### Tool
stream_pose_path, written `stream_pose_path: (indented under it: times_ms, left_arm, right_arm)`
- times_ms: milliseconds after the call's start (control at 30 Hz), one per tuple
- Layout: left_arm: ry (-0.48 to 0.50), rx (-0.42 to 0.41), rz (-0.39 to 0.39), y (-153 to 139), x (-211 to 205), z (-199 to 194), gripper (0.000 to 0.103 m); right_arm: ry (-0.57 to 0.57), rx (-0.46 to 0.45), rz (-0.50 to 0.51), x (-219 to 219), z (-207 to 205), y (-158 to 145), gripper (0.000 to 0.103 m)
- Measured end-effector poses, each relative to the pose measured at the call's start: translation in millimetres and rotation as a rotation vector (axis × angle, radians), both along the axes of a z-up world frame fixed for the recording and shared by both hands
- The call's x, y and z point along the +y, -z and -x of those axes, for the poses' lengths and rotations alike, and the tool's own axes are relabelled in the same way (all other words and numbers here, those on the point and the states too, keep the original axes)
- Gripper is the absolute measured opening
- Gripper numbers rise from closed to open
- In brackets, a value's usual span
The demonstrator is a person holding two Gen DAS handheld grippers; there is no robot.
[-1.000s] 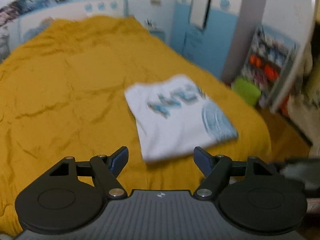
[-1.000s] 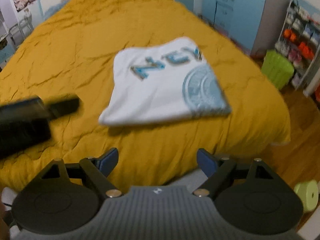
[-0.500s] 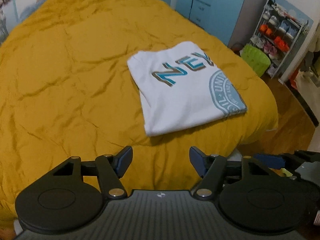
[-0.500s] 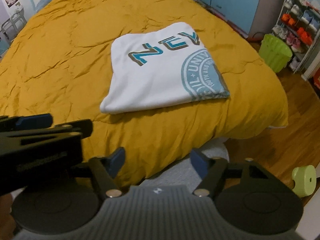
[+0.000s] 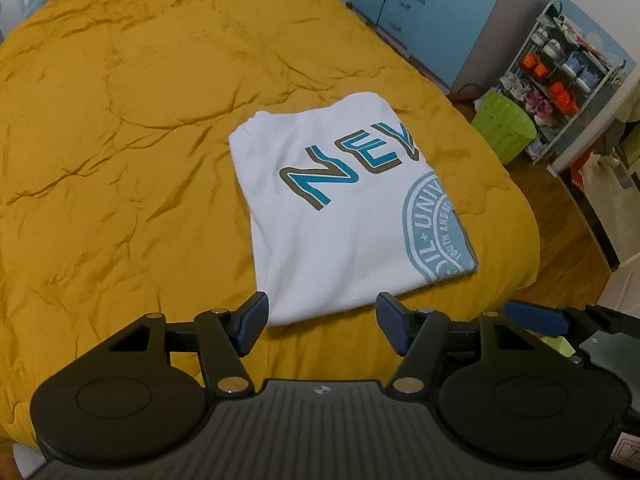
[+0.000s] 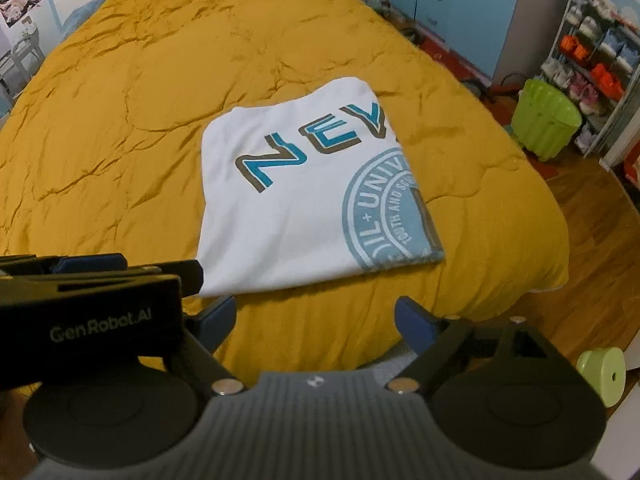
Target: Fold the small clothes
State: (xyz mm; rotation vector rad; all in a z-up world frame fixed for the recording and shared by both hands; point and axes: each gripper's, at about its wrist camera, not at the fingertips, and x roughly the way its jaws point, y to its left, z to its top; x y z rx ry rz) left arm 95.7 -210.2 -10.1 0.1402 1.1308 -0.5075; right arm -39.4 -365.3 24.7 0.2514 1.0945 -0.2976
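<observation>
A white T-shirt [image 5: 340, 208] with blue "NEV" letters and a round blue print lies folded into a rectangle on the mustard bedspread [image 5: 120, 140], near the bed's near right corner. It also shows in the right wrist view [image 6: 296, 200]. My left gripper [image 5: 322, 326] is open and empty, held just short of the shirt's near edge. My right gripper [image 6: 316, 326] is open and empty, a little back from the shirt. The left gripper's body [image 6: 88, 300] crosses the right view at lower left.
The bed's edge drops to a wooden floor [image 6: 592, 264] on the right. A green basket [image 6: 546, 124], a shoe rack [image 6: 596, 52] and blue cupboards [image 5: 420, 4] stand beyond. A green roll [image 6: 602, 376] lies on the floor at lower right.
Both grippers have tilted down and moved in closer to the folded shirt, still open. The shirt has not moved.
</observation>
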Motion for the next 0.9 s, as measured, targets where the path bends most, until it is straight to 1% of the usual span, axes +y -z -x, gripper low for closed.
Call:
stream_pose_path:
  times_ms: [133,300,467,667,900]
  left_arm:
    - [-0.016,0.003,-0.012,-0.9,-8.1,-14.9,0.072]
    - [-0.031,0.017,-0.017,4.9,-11.5,-22.7,0.072]
    - [-0.033,0.026,-0.037,9.6,-13.7,-24.8,0.072]
    - [-0.033,0.035,-0.037,14.2,-14.0,-24.2,0.072]
    - [-0.027,0.02,-0.045,16.2,-14.5,-22.6,0.072]
  right_arm:
    - [-0.007,0.008,-0.035,-10.8,-20.2,0.1,0.082]
    - [-0.03,0.023,-0.019,-15.4,-35.4,2.6,0.082]
    - [-0.033,0.026,-0.057,-20.8,-38.1,12.3,0.082]
    - [-0.034,0.037,-0.05,-21.9,-37.3,18.6,0.082]
    - [-0.03,0.028,-0.041,-20.8,-34.7,21.3,0.082]
